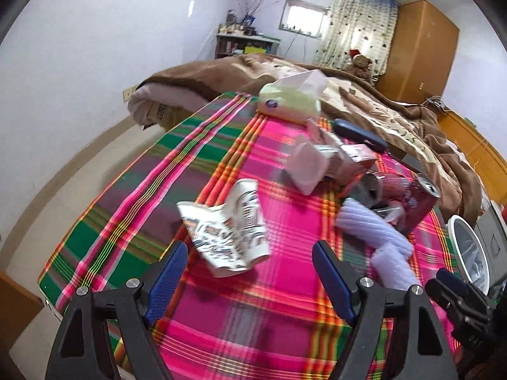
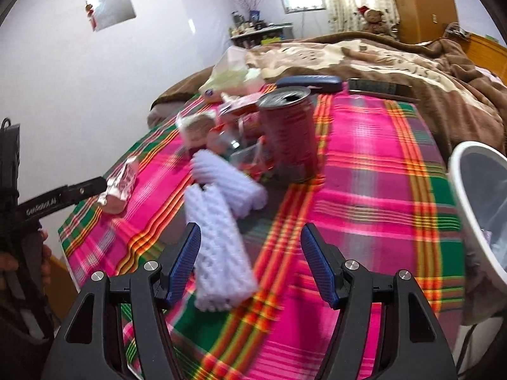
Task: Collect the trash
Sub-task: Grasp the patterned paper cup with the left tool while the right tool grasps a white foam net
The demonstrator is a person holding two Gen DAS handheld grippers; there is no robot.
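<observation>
Trash on plaid table (image 1: 133, 171): crushed paper cup (image 1: 225, 228), red can (image 2: 290, 136), foam netting (image 2: 218, 253). Left gripper (image 1: 250, 272) and right gripper (image 2: 250, 259) both wide, empty.

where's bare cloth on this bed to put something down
Free: the green-striped cloth left of the crushed paper cup, and the pink plaid between the red can and the white bin. Crowded: the wrappers and clear cup behind the foam netting.
</observation>
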